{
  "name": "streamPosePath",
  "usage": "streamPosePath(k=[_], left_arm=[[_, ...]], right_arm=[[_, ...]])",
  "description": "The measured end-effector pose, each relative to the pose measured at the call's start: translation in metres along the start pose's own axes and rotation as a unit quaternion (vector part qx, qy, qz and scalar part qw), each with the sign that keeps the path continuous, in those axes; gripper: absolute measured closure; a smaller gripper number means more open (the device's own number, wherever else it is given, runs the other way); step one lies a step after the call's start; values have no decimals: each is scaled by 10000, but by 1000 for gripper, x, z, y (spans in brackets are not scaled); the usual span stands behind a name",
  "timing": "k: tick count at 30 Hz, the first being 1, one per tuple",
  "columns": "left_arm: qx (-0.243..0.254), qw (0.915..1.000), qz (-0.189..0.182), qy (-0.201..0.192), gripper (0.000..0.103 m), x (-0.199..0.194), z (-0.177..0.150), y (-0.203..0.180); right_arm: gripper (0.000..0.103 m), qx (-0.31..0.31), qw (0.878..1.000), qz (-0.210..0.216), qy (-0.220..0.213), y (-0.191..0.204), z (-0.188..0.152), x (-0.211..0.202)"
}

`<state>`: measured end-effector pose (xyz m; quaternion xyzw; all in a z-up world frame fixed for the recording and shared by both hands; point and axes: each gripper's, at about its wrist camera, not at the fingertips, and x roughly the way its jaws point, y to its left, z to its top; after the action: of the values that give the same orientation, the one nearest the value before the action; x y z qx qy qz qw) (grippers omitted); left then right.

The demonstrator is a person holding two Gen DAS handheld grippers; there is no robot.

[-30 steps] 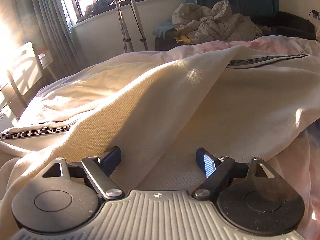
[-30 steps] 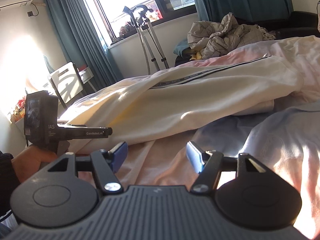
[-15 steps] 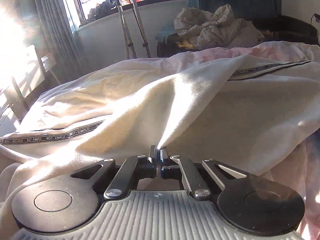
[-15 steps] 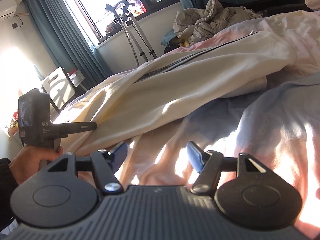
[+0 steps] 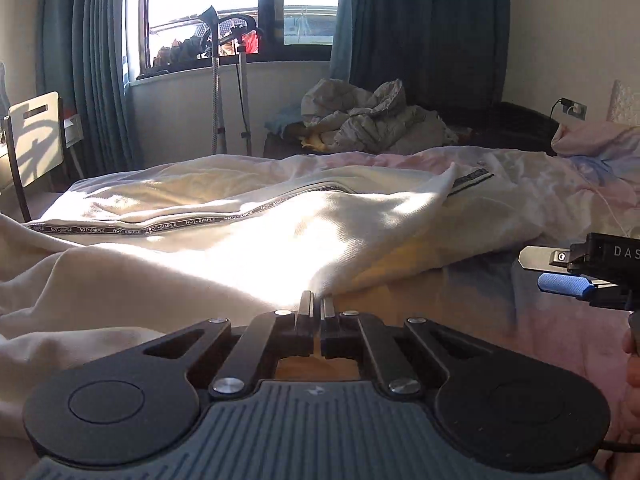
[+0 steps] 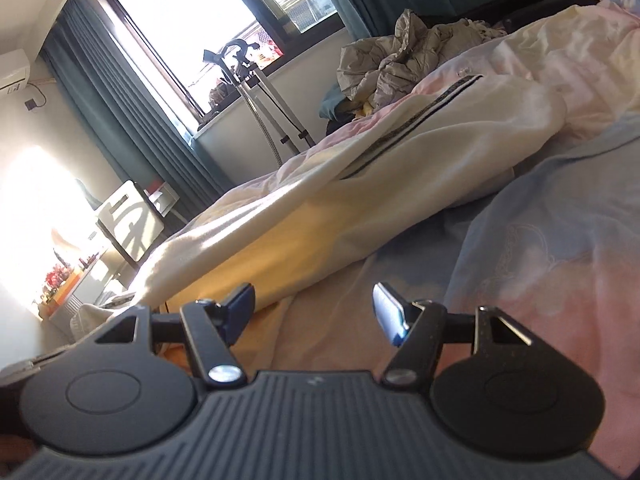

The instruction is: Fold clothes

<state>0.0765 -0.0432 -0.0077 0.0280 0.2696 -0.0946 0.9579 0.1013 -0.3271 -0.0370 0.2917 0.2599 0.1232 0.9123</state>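
A cream knit garment (image 5: 248,248) with a black "NOT-SIMPLE" trim band lies spread across the bed. My left gripper (image 5: 317,304) is shut on its near edge and lifts a fold of the cloth. The garment also shows in the right wrist view (image 6: 360,184), lying to the left and ahead. My right gripper (image 6: 314,312) is open and empty, low over the pink and blue bedsheet (image 6: 540,264), just right of the garment's edge. Its fingertips (image 5: 560,285) show at the right edge of the left wrist view.
A pile of grey bedding (image 5: 372,124) lies beyond the bed by the window. A garment steamer stand (image 5: 228,80) stands under the window. A white chair (image 5: 34,140) is at the left. Dark curtains flank the window.
My left gripper closed on the garment's edge and has pulled it up and back. My right gripper stayed open, tilted and moved in closer to the garment's edge.
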Motion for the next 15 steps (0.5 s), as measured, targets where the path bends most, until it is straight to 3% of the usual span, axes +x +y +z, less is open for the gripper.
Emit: streamPosePath(k=[5,11,15], left_arm=[[-626,9976,-288,-97,100,-18,-30,17],[-1025,9930,-513,-273,100,-15,-31,36],[-1139,9915,-595,-220,100,-2,-34,42]], right_arm=[[36,421,9988,230,-80,-4,4,-10],[36,628,9969,466,90,-4,30,18],[36,18,9996,-153,247,7,67,65]])
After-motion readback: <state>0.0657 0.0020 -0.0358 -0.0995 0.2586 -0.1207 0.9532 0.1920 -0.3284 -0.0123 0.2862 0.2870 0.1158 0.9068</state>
